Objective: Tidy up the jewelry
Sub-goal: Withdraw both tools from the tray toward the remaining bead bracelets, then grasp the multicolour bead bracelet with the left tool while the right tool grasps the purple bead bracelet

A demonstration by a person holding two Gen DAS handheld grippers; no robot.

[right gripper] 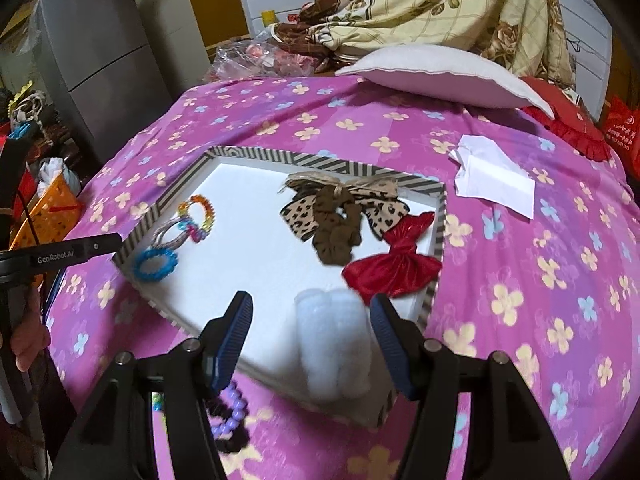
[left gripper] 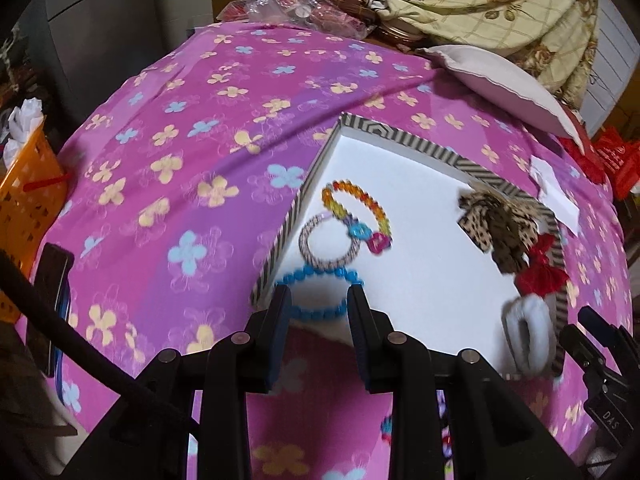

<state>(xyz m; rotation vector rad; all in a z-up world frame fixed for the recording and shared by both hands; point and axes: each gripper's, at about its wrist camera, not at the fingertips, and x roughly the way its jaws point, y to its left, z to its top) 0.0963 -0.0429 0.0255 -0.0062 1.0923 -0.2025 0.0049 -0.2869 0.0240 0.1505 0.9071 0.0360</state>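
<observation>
A shallow white tray with a striped rim [left gripper: 404, 136] [right gripper: 256, 156] lies on the pink flowered bedspread. In it lie a blue beaded bracelet [left gripper: 316, 312] [right gripper: 154, 264], a striped ring bracelet [left gripper: 330, 242], a rainbow beaded bracelet [left gripper: 360, 208] [right gripper: 200, 212], a leopard bow with a brown scrunchie [left gripper: 500, 228] [right gripper: 336, 220], a red bow [left gripper: 542, 272] [right gripper: 394, 268] and a white fluffy scrunchie [left gripper: 526, 332] [right gripper: 336, 340]. My left gripper [left gripper: 320, 300] is open just over the blue bracelet. My right gripper [right gripper: 312, 316] is open around the white scrunchie without touching it. A purple beaded piece [right gripper: 232, 416] lies on the bedspread below the right gripper.
A white pillow [right gripper: 440, 76] and a floral quilt [right gripper: 440, 4] lie at the far side of the bed. Folded white paper [right gripper: 496, 180] lies to the right of the tray. An orange basket [left gripper: 28, 200] stands off the bed's left edge. A grey fridge [right gripper: 100, 60] stands behind.
</observation>
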